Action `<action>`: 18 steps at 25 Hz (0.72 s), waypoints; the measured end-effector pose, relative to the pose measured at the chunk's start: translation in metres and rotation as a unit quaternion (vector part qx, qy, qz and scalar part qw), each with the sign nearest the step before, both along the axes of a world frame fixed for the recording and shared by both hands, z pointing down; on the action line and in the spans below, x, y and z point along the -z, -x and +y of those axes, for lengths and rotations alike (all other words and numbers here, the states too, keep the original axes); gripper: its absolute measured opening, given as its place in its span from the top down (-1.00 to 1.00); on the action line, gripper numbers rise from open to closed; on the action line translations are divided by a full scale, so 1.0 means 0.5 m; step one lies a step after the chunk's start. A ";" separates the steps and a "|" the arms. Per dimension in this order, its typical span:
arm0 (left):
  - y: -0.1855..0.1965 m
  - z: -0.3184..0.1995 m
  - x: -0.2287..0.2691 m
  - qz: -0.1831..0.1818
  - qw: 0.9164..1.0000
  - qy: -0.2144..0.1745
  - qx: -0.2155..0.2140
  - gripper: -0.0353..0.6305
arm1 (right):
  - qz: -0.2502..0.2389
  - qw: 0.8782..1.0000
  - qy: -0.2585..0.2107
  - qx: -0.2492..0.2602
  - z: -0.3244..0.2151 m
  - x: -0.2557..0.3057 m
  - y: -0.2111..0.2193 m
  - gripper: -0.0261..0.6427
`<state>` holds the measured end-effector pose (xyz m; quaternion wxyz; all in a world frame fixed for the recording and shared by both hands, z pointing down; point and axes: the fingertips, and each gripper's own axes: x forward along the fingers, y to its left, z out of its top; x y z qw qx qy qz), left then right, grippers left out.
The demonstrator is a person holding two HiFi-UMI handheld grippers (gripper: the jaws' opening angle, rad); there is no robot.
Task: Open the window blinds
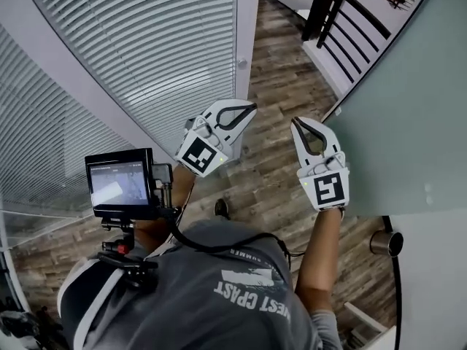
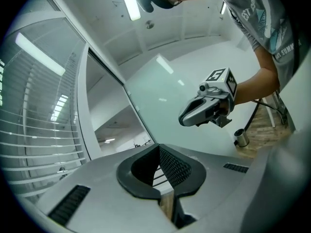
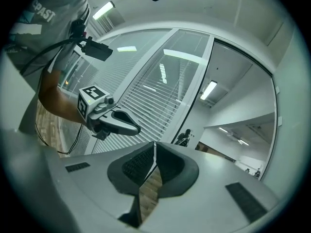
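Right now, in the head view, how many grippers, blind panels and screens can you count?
Grippers: 2 (left gripper, right gripper)
Blind panels: 2 (centre panel, left panel)
Screens: 1 (small screen)
Total: 5

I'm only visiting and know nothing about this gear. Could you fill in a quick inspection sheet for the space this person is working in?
Surface: wood plank floor.
Job's things: window blinds hang lowered over the glass; neither gripper touches them.
Clutter: nothing seen.
Grippers: left gripper and right gripper are both shut and empty, held in the air side by side.
Cables: black cable runs from the small monitor over the person's shirt; a second cable hangs at the right wall.
Surroundings: frosted glass panel on the right, dark railing beyond.
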<state>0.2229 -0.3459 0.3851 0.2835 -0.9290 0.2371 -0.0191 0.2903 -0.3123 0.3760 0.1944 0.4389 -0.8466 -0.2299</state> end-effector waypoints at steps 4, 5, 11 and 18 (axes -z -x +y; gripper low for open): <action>-0.006 -0.032 0.008 -0.020 1.000 -0.003 0.019 0.88 | -0.002 1.000 -0.002 0.009 -0.035 0.013 -0.003 0.89; -0.009 -0.028 0.006 -0.026 0.999 -0.006 0.020 0.88 | -0.001 1.000 -0.001 0.009 -0.033 0.009 -0.003 0.89; -0.001 -0.010 -0.002 -0.039 0.999 -0.022 0.023 0.88 | -0.015 1.000 0.004 0.008 -0.041 -0.010 0.007 0.89; 0.027 -0.030 -0.031 -0.038 0.998 -0.007 0.053 0.88 | -0.025 0.999 0.026 0.037 -0.118 -0.056 0.046 0.89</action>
